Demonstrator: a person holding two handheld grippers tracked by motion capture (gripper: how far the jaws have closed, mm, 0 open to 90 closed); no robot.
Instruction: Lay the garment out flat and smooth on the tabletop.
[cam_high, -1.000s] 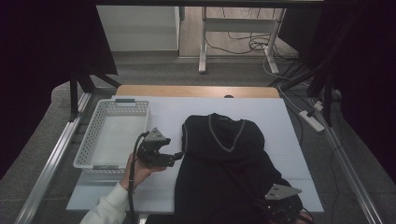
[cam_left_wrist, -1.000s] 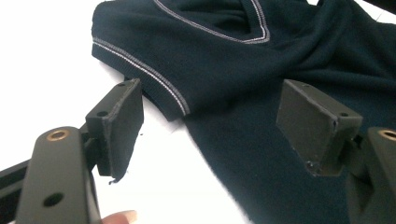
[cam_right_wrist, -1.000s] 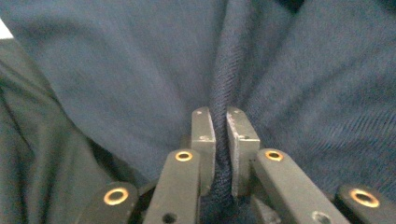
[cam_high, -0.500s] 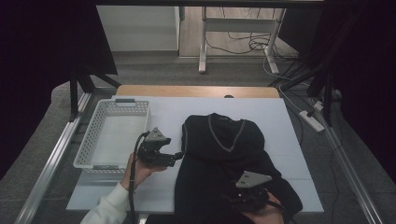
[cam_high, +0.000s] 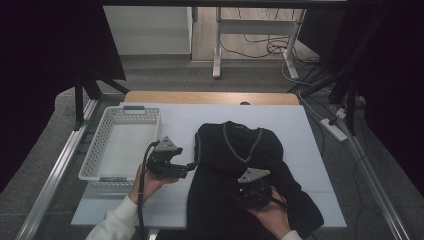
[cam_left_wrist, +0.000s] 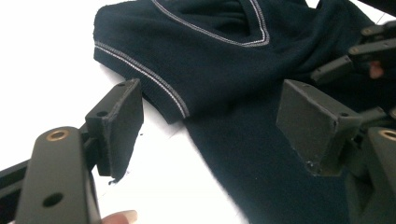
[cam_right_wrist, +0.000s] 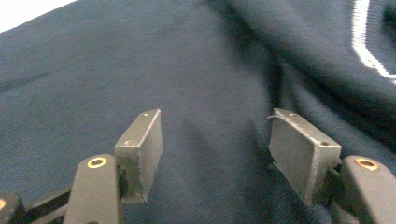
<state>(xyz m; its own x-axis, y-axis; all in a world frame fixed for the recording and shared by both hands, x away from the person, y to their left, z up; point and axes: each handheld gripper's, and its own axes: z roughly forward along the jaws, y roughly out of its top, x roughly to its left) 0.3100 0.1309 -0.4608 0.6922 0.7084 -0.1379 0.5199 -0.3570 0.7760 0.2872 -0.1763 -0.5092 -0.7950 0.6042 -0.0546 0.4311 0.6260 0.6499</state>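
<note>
No words, labels, brand marks, numbers or signs can be read anywhere: neither on the clothing, nor on the basket, nor on the counter.

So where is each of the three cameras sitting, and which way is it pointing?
High view: above the person's side, looking forward and down on the white table, basket and sweater; both hands show.
Left gripper view: on the left gripper, facing the sweater's sleeve edge; open fingers.
Right gripper view: on the right gripper, low over the sweater; open fingers.
Shared: the dark sweater.
</note>
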